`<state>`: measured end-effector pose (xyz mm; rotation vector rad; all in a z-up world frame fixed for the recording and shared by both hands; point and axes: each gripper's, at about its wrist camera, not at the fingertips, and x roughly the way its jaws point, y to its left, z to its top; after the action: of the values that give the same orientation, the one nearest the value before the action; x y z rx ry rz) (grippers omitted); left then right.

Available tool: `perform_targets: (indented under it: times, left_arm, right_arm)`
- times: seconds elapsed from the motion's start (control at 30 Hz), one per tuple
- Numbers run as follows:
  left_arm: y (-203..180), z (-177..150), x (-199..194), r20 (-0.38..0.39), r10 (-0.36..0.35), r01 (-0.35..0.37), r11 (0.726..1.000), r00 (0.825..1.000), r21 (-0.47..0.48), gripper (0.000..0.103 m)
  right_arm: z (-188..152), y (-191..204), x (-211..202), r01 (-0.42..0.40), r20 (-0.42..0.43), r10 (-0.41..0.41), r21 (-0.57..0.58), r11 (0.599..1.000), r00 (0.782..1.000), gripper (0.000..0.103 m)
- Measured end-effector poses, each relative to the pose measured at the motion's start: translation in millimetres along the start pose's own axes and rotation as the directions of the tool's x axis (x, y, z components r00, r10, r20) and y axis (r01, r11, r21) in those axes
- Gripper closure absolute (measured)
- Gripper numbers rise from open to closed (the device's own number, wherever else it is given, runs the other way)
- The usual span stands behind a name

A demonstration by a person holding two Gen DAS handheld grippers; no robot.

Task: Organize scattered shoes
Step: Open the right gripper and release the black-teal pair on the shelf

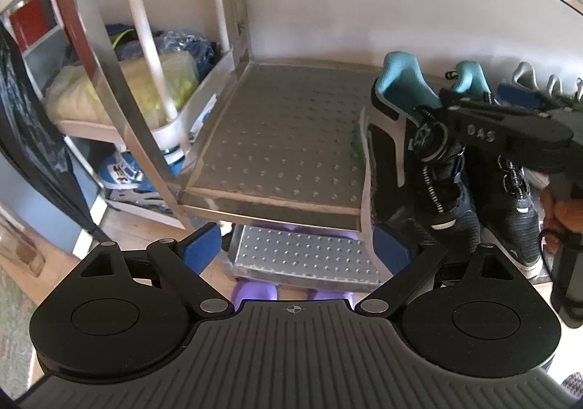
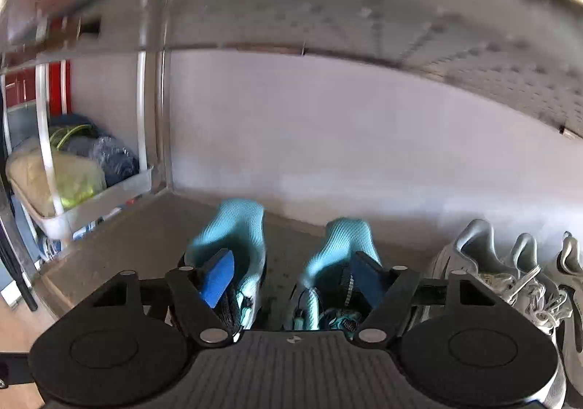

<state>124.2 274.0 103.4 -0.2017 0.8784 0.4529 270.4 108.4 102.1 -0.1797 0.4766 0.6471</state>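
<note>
Left wrist view: left gripper (image 1: 295, 245) spread, empty, hovering before dimpled steel shoe-rack shelf (image 1: 277, 139). Pair of black mesh sneakers with teal collars (image 1: 437, 168) stands at shelf's right end.

Right wrist view: right gripper (image 2: 291, 278) has one blue pad inside each sneaker (image 2: 237, 252); whether pads press inner walls, cannot tell. Step: gripping pair. Next: pinch both firmly, lift level.

Purple slippers (image 1: 255, 294), perhaps, under shelf (image 1: 284, 143)
</note>
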Motion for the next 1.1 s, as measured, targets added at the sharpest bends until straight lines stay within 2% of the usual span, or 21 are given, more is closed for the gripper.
perform_targets:
  times: [0.03, 0.1, 0.17, 0.23, 0.33, 0.43, 0.47, 0.57, 0.63, 0.77, 0.83, 0.93, 1.03, 1.1]
  left_arm:
    - [0, 0, 0, 0.001, 0.000, 0.000, 1.000, 1.000, 0.003, 0.009]
    - [1, 0, 1, -0.001, 0.004, -0.004, 1.000, 1.000, 0.004, 0.009]
    - [4, 0, 2, -0.003, 0.009, -0.009, 1.000, 1.000, -0.003, 0.009]
    - [4, -1, 5, -0.011, 0.023, -0.023, 1.000, 1.000, -0.001, 0.009]
    - [-1, -5, 14, -0.070, 0.008, -0.006, 0.999, 0.998, 0.031, 0.010]
    - [-4, -11, 21, -0.132, -0.109, 0.108, 0.994, 0.985, -0.011, 0.010]
    - [-5, -12, 23, -0.141, -0.140, 0.137, 0.990, 0.980, -0.027, 0.009]
    - [-15, -15, 34, -0.162, -0.164, 0.156, 0.986, 0.973, -0.061, 0.008]
    - [-21, -17, 39, -0.162, -0.162, 0.151, 0.986, 0.973, -0.076, 0.006]
    - [-36, -12, 43, -0.122, -0.178, 0.168, 0.982, 0.976, -0.089, 0.006]
    - [-40, -12, 44, -0.111, -0.173, 0.163, 0.982, 0.979, -0.098, 0.006]
    - [-47, -11, 46, -0.093, -0.186, 0.178, 0.980, 0.978, -0.089, 0.006]
    - [-51, -8, 52, -0.090, -0.224, 0.215, 0.972, 0.970, -0.098, 0.008]
    - [-56, -1, 57, -0.085, -0.260, 0.252, 0.963, 0.962, -0.093, 0.008]
  right_arm:
    - [-4, -6, -2, -0.040, -0.024, 0.042, 0.085, 0.996, 0.999, 0.044]
    - [-14, -6, -18, -0.039, 0.023, 0.037, 0.108, 0.993, 0.999, 0.043]
    - [-31, -4, -47, -0.077, 0.068, 0.070, 0.111, 0.991, 0.995, 0.031]
    - [-43, -4, -64, -0.094, 0.057, 0.088, 0.112, 0.989, 0.995, 0.026]
    - [-59, -9, -86, -0.081, -0.015, 0.083, 0.074, 0.994, 0.996, 0.023]
    - [-58, -29, -93, -0.110, -0.118, 0.118, 0.069, 0.991, 0.986, 0.021]
    - [-56, -35, -92, -0.114, -0.137, 0.122, 0.069, 0.991, 0.983, 0.018]
    - [-57, -58, -82, -0.114, -0.186, 0.131, 0.103, 0.988, 0.974, 0.017]
    - [-62, -76, -65, -0.090, -0.214, 0.126, 0.173, 0.981, 0.969, 0.016]
    - [-75, -86, -35, -0.093, -0.269, 0.173, 0.285, 0.954, 0.947, 0.017]
    - [-77, -95, -25, -0.115, -0.276, 0.229, 0.375, 0.920, 0.933, 0.017]
    - [-82, -100, -24, -0.110, -0.288, 0.267, 0.464, 0.879, 0.920, 0.016]
    - [-81, -97, -28, -0.081, -0.288, 0.244, 0.481, 0.873, 0.926, 0.019]
    - [-83, -98, -30, -0.041, -0.283, 0.225, 0.536, 0.843, 0.932, 0.021]
